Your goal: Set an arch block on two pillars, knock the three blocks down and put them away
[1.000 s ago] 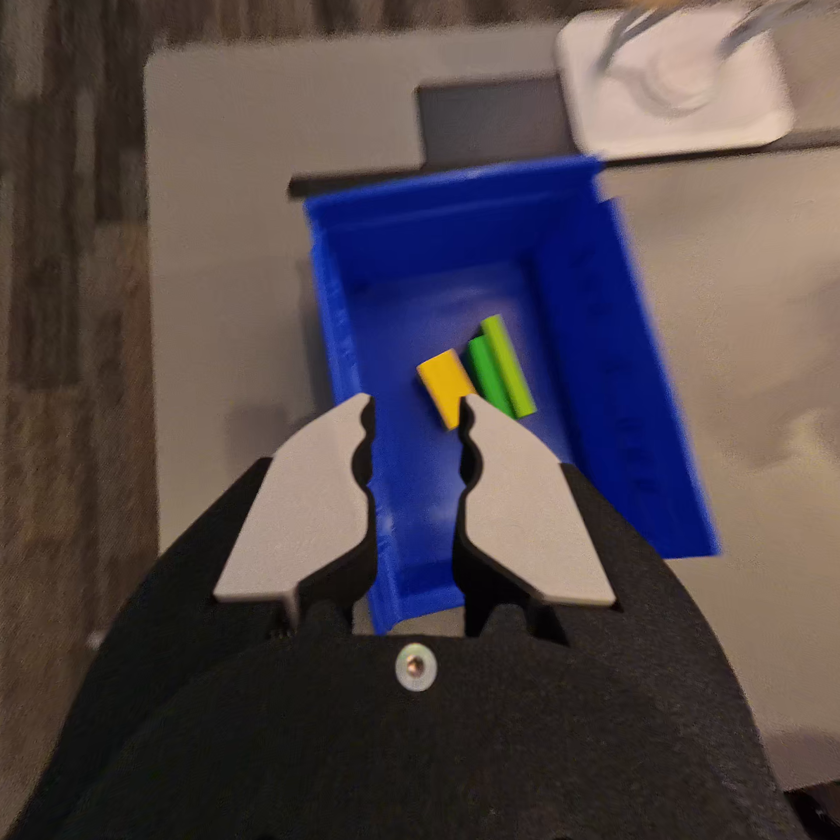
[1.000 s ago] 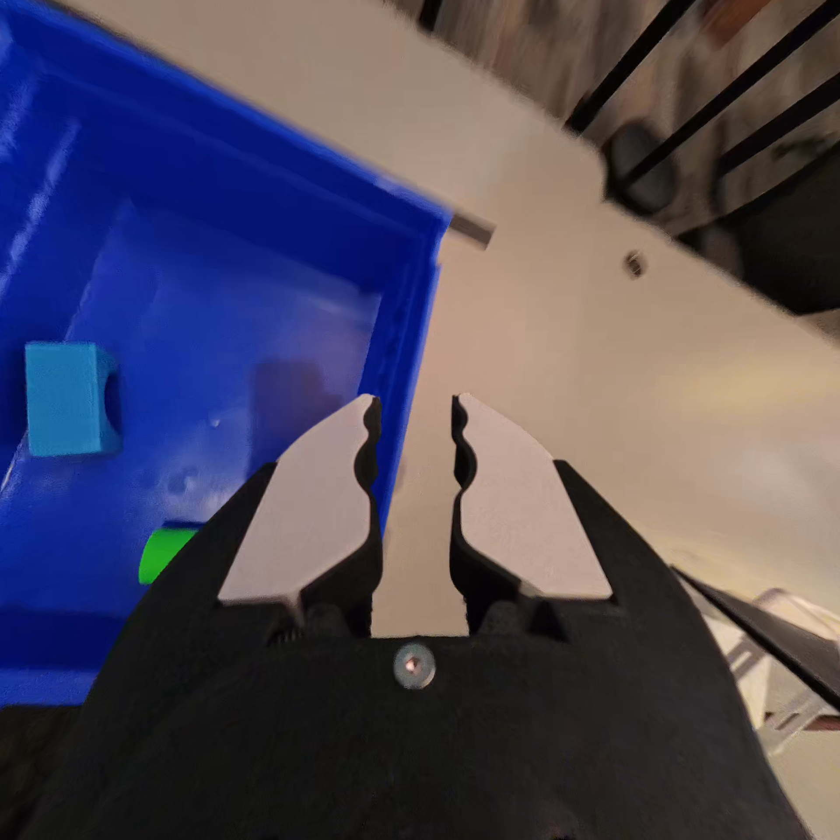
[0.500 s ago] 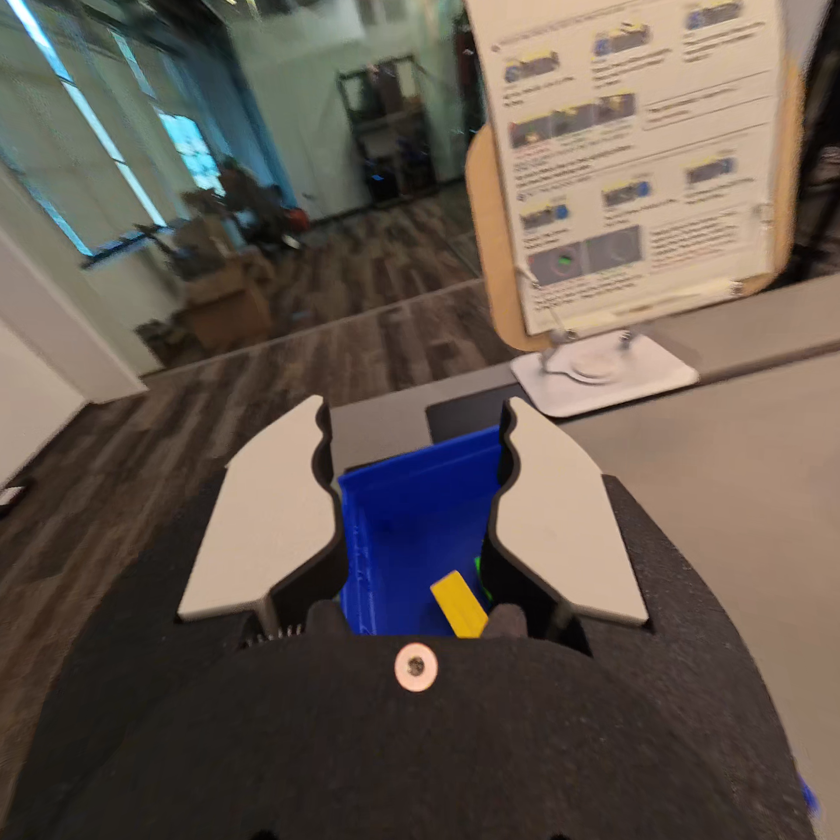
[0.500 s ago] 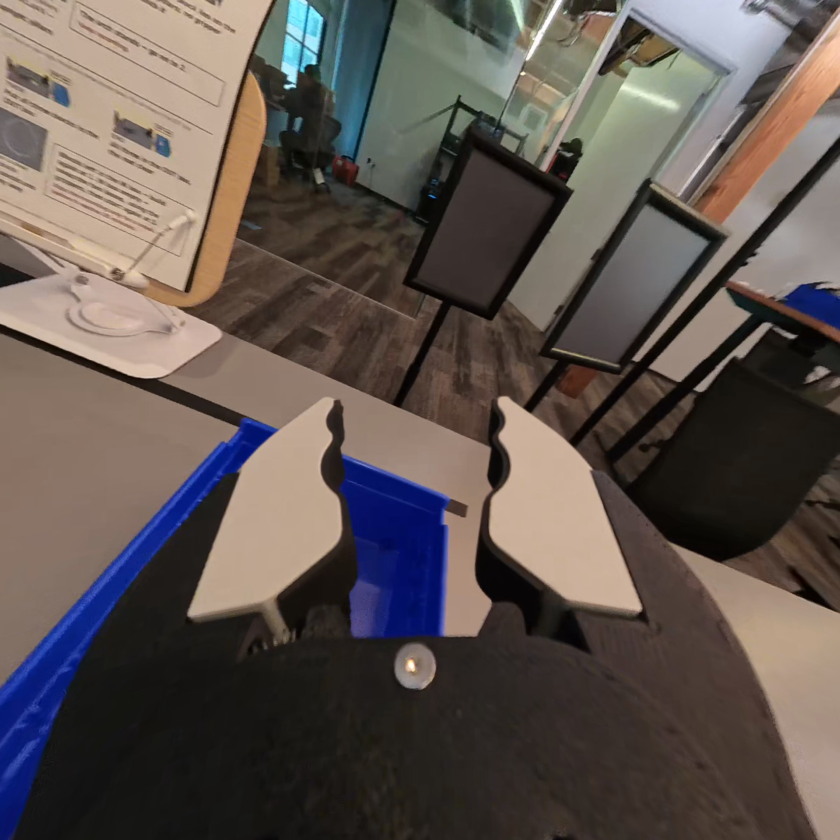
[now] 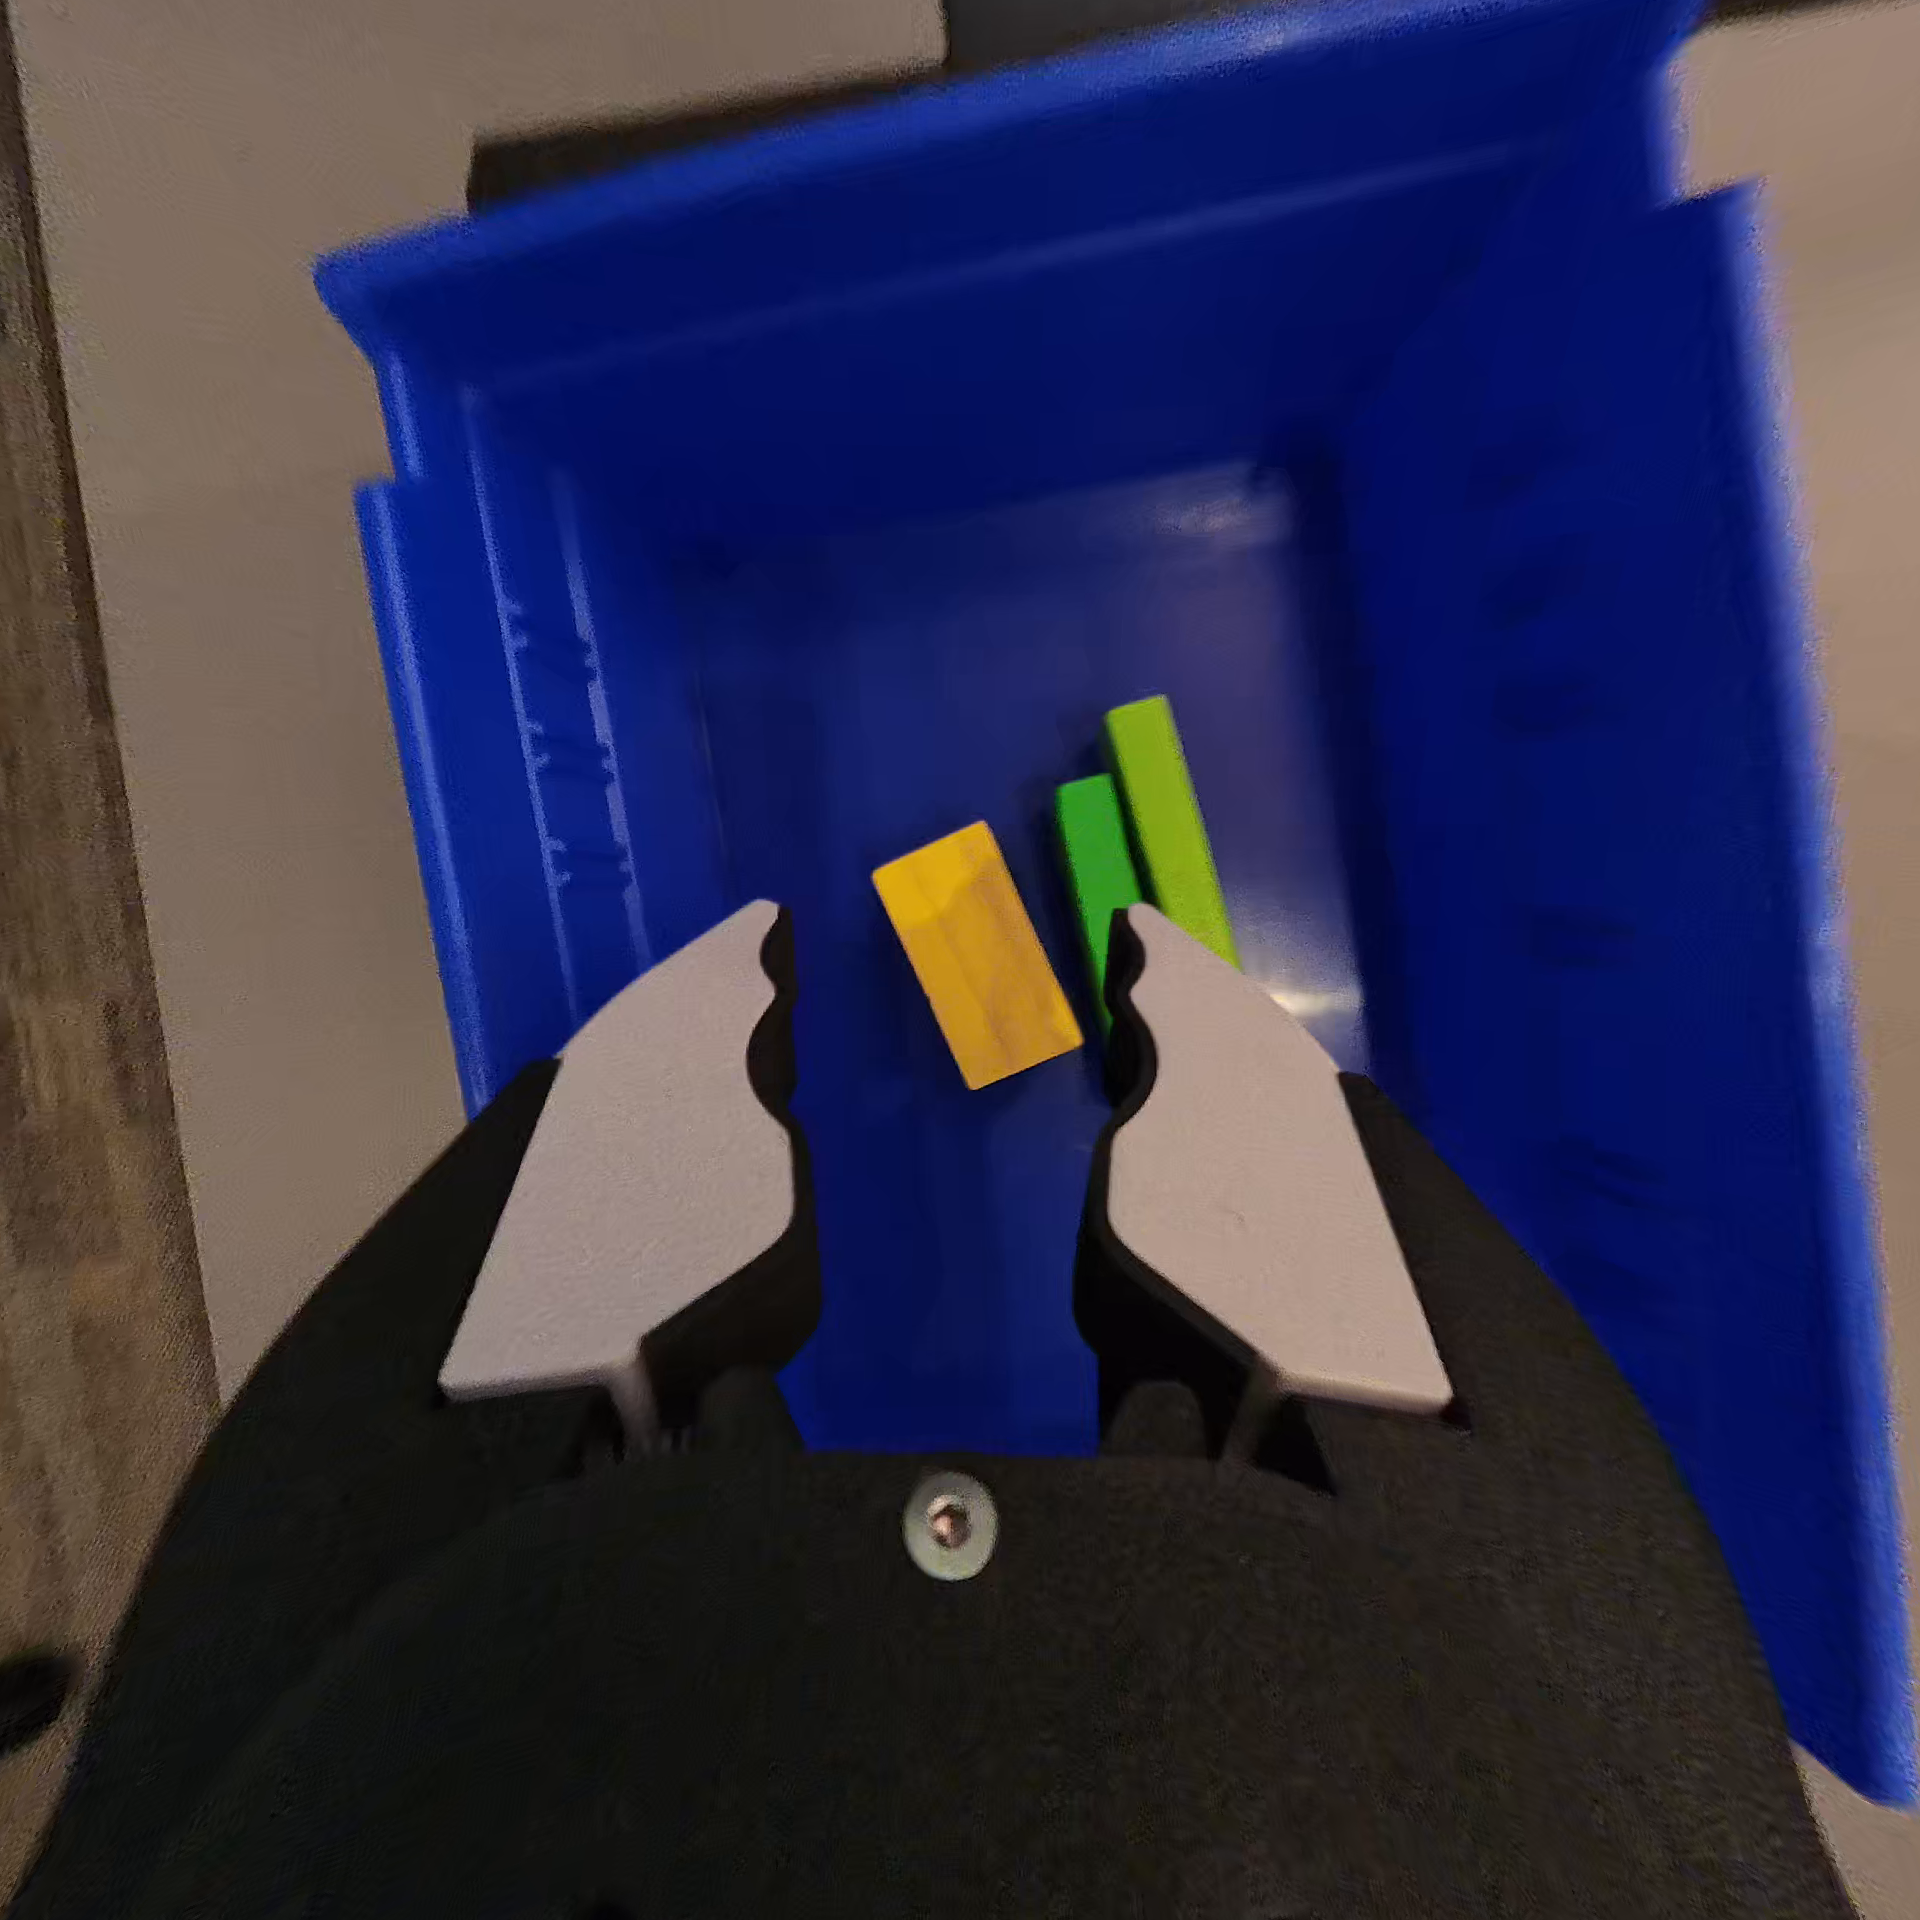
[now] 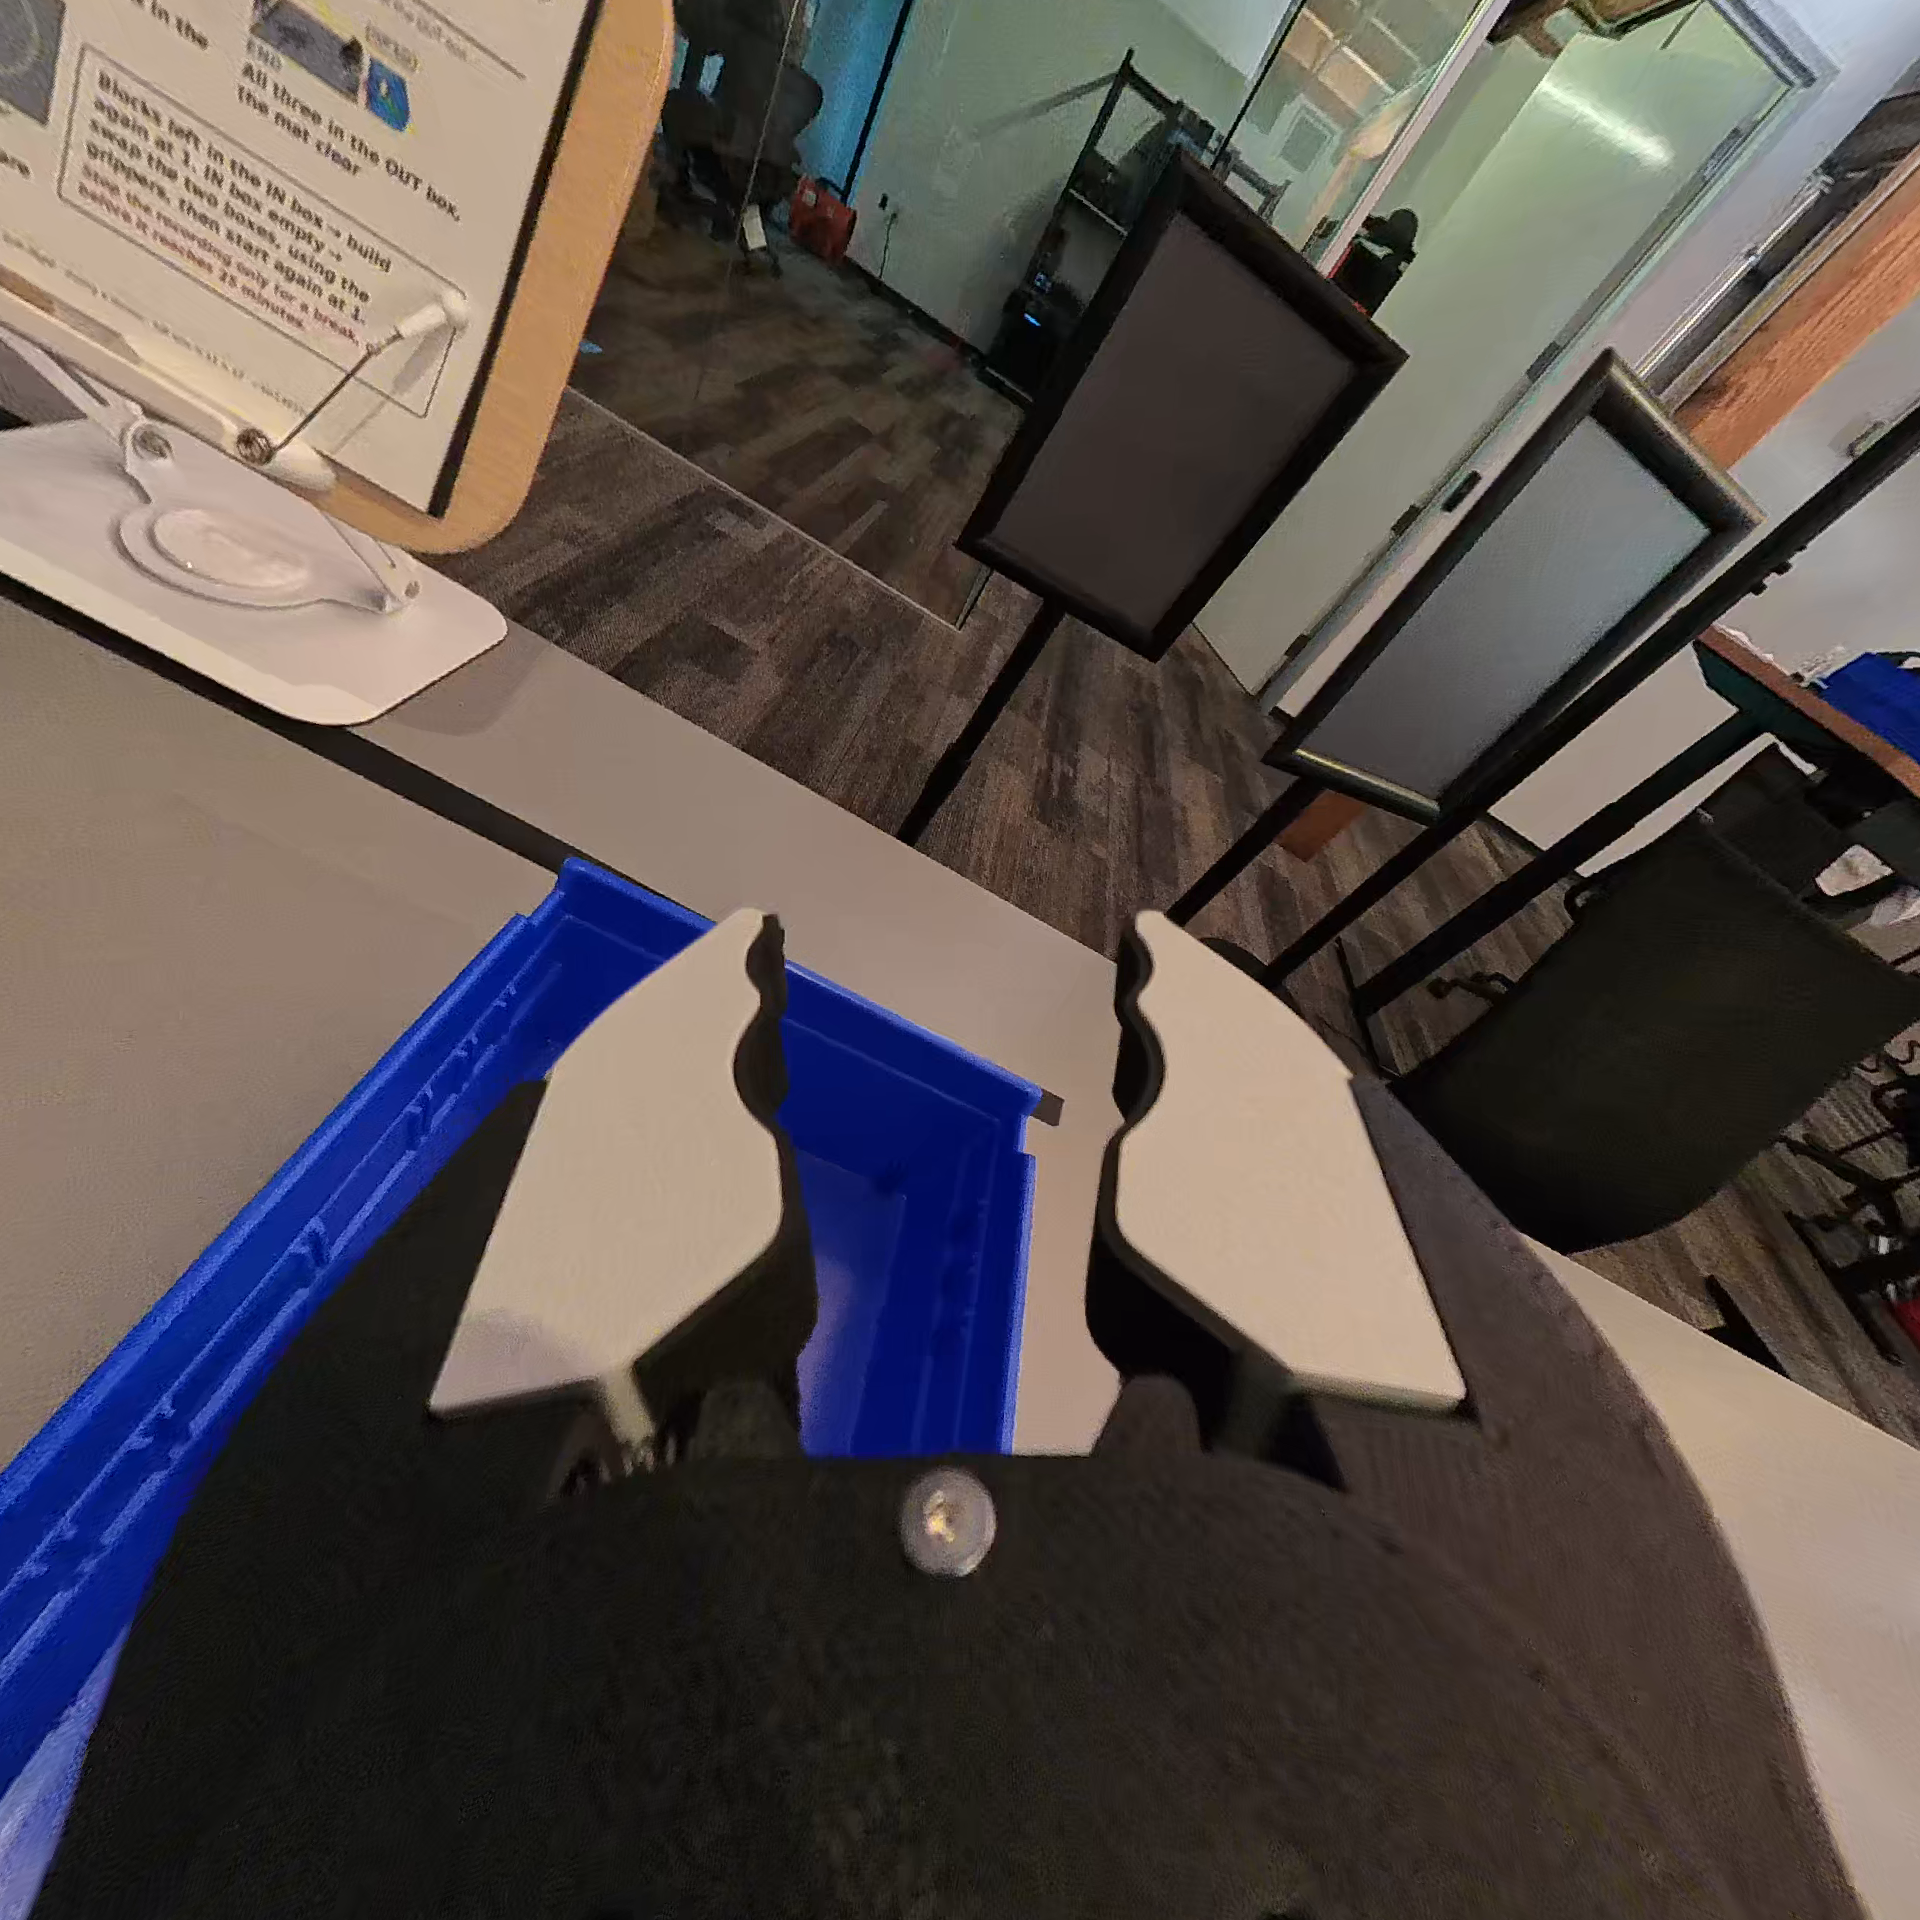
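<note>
In the left wrist view a blue bin (image 5: 1558, 727) lies below my left gripper (image 5: 948, 920). On its floor lie a yellow block (image 5: 977, 956), a dark green block (image 5: 1091, 862) and a light green block (image 5: 1169, 821), the two green ones side by side. My left gripper is open and empty, pointing down into the bin with the yellow block between its fingertips and farther down. In the right wrist view my right gripper (image 6: 948, 935) is open and empty above the far corner of a second blue bin (image 6: 436, 1122). That bin's contents are hidden by the gripper body.
A grey table (image 6: 208, 914) carries both bins. A white stand (image 6: 260, 582) holds an instruction sheet at the table's back left. Beyond the far edge stand two dark framed panels (image 6: 1174, 436) on poles and a black chair (image 6: 1662, 1039). Wood floor shows left of the table (image 5: 62, 935). The tips of one gripper are about 70 centimeters away from the tips of the other.
The left gripper tilted up half a second ago and has now tipped back down and come closer to the bin floor, with its jaws wider. The right gripper tilted up, opened wider and now stays level.
</note>
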The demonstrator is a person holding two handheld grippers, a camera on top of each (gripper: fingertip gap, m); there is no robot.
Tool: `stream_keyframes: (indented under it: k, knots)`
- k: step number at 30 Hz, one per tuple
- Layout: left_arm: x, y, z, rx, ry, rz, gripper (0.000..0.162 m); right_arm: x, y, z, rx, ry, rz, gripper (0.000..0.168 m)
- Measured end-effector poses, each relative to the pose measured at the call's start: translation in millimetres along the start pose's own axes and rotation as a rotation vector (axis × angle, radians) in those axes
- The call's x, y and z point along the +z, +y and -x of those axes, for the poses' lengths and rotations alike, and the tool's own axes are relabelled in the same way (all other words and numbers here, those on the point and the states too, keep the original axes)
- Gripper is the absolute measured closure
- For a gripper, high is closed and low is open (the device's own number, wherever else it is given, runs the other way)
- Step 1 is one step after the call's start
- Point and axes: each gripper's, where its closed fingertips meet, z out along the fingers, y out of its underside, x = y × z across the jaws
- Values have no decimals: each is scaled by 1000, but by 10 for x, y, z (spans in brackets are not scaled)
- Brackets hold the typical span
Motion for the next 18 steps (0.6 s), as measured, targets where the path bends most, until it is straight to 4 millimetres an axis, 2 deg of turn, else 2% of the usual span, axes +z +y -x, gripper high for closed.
stream_keyframes:
  k: [3, 5, 10, 12, 14, 18]
  knots:
    - [181, 135, 70, -18, -29, 96, 107, 30, 49, 35, -37, -4, 37, 106]
    - [265, 194, 50, -35, -4, 134, 107, 37, 92, 16, -51, 6, 61, 106]
    - [373, 314, -10, -79, 57, 218, 103, 45, 170, -12, -56, 6, 95, 105]
    - [366, 332, -10, -78, 56, 231, 106, 49, 183, -8, -61, 4, 104, 105]
    - [306, 241, -30, -89, 59, 183, 109, 60, 206, -1, -75, 6, 118, 105]
    - [180, 146, -358, -54, 185, 145, 115, 100, 271, 14, -120, 16, 159, 105]
